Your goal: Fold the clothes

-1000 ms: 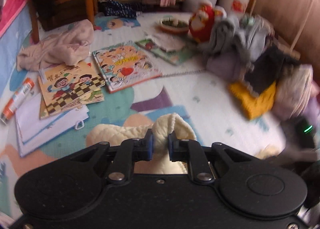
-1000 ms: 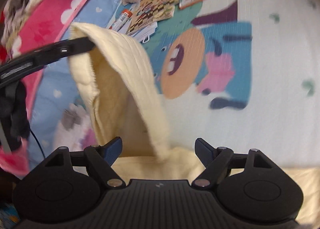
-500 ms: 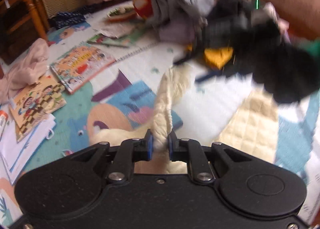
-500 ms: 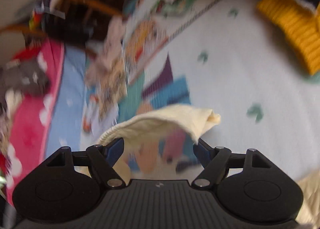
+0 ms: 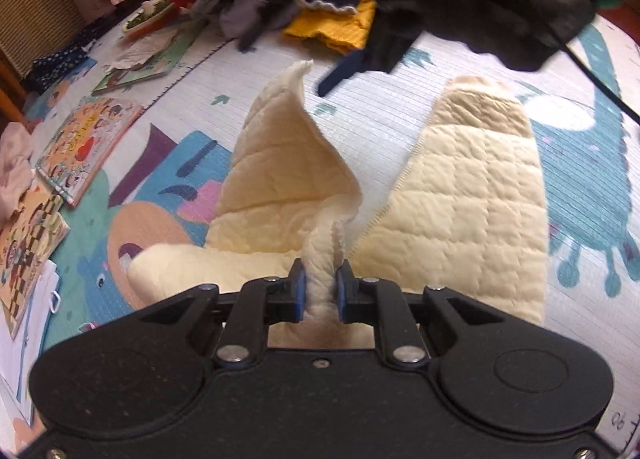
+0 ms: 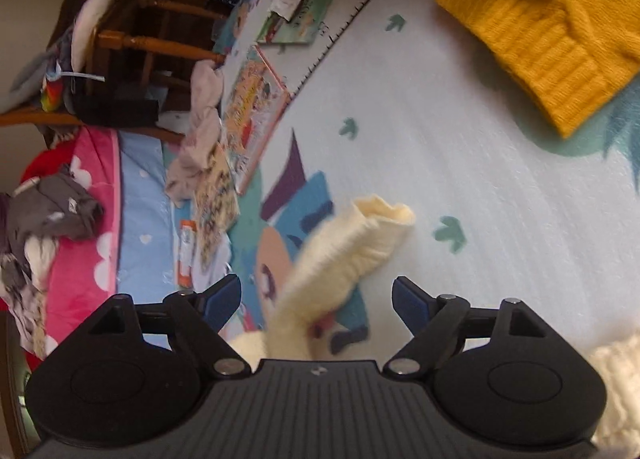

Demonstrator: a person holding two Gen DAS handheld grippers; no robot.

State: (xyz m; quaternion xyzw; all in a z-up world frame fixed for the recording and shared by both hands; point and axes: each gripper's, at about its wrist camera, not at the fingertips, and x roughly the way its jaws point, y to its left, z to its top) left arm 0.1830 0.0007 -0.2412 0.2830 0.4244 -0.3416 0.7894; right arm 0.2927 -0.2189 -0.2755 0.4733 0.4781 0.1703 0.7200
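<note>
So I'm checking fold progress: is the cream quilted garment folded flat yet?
Not yet. The cream quilted garment lies spread on the mat, one flap standing up, pinched in the left gripper.

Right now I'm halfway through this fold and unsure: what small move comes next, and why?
Probably lower the left gripper, pinching the cream quilted garment, to lay that raised flap flat on the play mat. The right gripper is opening, pads clear of the cloth.

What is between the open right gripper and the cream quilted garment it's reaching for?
Nothing visible. A fold of the cream quilted garment already lies between the right gripper's opening fingers, untouched by either, above the printed play mat.
</note>
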